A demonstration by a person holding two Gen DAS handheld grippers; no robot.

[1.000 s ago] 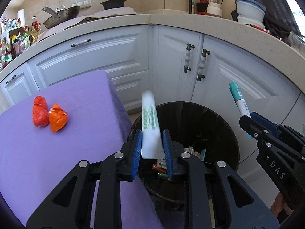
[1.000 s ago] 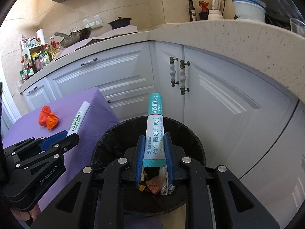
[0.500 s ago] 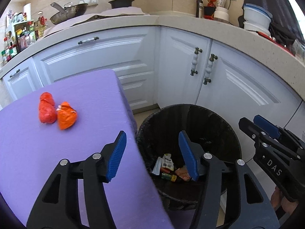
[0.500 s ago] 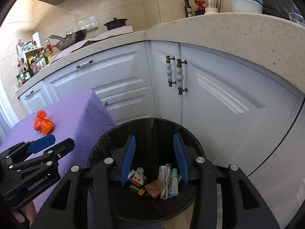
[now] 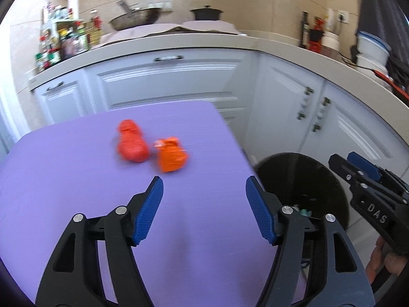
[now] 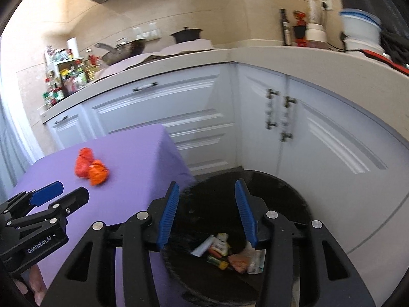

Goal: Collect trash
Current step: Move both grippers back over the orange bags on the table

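Two crumpled wrappers lie side by side on the purple table (image 5: 64, 192): a red wrapper (image 5: 131, 145) and an orange wrapper (image 5: 170, 155). My left gripper (image 5: 204, 190) hovers over the table just short of them, its jaws still opening with nothing between them. My right gripper (image 6: 206, 197) hangs above the black trash bin (image 6: 294, 199), jaws also opening and empty. Several discarded packets (image 6: 225, 252) lie at the bin's bottom. The right view also shows the red wrapper (image 6: 83, 162), the orange wrapper (image 6: 98, 175) and the left gripper (image 6: 61, 192).
White kitchen cabinets (image 6: 194, 117) under a pale counter (image 6: 281, 53) run behind the table and bin. A wok, a black pot, bottles and containers stand on the counter. The bin (image 5: 301, 179) stands on the floor right of the table's edge.
Both grippers opened and dropped their stick packets into the bin. My left gripper then swung left from the bin over the table toward the wrappers; the right one shifted slightly.
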